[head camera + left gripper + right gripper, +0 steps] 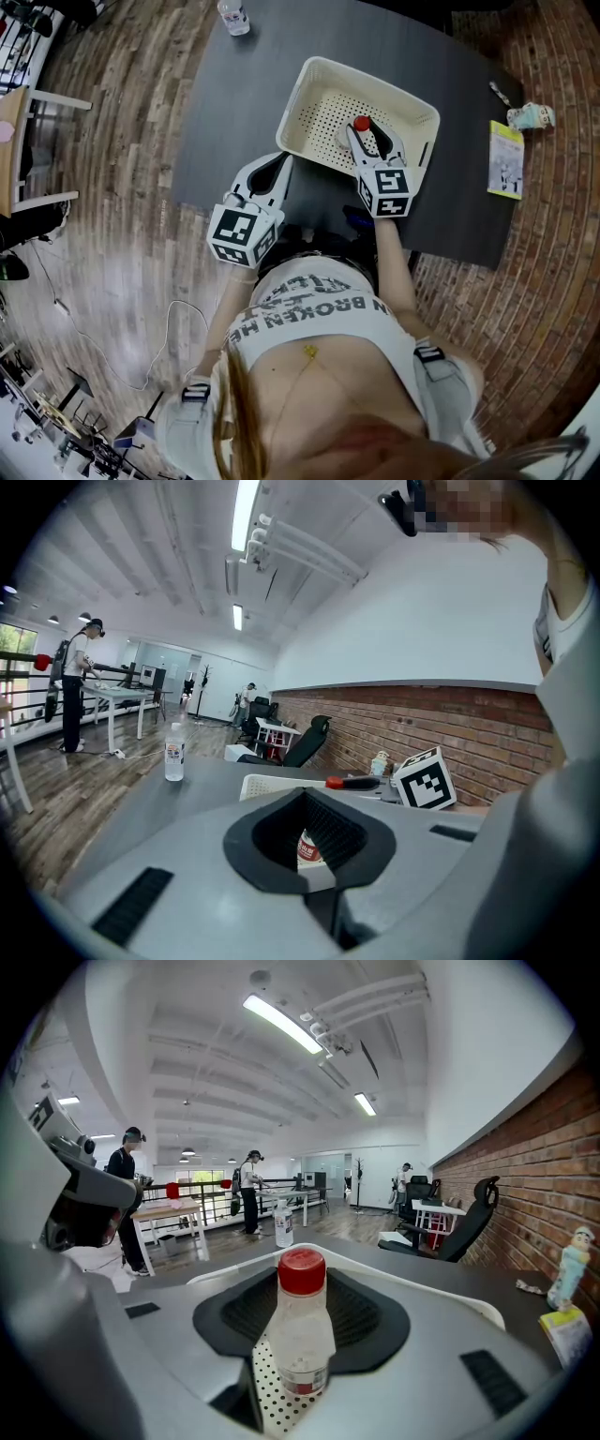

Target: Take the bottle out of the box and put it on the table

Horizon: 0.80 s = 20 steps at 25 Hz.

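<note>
A clear bottle with a red cap (361,124) stands upright inside the white perforated box (292,112) on the dark grey table (234,112). My right gripper (375,139) reaches into the box with its jaws open on either side of the bottle. In the right gripper view the bottle (302,1335) rises between the black pads (375,1321) with room on each side. My left gripper (279,164) is outside the box at its near left wall, tips together and empty. The left gripper view shows the box (267,785) just ahead.
A second clear bottle (234,17) stands at the table's far edge. A yellow booklet (505,159) and a small figurine (532,116) lie at the table's right end. A chair (19,150) stands on the wood floor at left. People work at distant tables.
</note>
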{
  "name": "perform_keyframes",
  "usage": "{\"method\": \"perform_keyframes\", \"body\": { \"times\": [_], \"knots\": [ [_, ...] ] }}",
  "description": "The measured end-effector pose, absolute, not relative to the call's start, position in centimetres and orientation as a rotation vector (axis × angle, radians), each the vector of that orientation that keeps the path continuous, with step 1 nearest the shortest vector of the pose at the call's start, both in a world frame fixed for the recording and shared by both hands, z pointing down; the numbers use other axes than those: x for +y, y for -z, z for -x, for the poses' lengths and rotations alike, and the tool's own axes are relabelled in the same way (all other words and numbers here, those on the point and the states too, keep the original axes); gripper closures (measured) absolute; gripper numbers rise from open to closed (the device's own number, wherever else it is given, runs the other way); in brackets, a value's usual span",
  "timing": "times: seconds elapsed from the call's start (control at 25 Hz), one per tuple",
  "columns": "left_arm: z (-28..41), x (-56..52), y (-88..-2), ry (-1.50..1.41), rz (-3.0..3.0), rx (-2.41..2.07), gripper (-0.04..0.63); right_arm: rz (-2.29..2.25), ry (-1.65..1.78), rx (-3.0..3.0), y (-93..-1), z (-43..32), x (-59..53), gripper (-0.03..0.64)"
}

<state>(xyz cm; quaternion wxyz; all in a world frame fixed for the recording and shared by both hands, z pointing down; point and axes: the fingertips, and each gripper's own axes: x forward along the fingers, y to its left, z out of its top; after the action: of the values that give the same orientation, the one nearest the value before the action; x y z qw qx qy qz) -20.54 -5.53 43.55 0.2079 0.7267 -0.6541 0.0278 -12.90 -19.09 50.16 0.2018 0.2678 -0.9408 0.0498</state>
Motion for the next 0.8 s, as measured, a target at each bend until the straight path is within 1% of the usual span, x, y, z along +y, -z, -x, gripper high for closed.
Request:
{"method": "perform_keyframes", "body": {
  "times": [0.32,0.8],
  "knots": [
    [20.4,-5.4,-43.6,-0.074,-2.037,-1.815,0.591,-0.742,-0.123,-2.63,-49.8,12.8,-18.8,0.471],
    [19.8,-5.8,-43.6,-0.084,-2.083,-1.776,0.591,-0.726,-0.069,-2.677,-46.3,12.7,-18.1,0.473]
  ]
}}
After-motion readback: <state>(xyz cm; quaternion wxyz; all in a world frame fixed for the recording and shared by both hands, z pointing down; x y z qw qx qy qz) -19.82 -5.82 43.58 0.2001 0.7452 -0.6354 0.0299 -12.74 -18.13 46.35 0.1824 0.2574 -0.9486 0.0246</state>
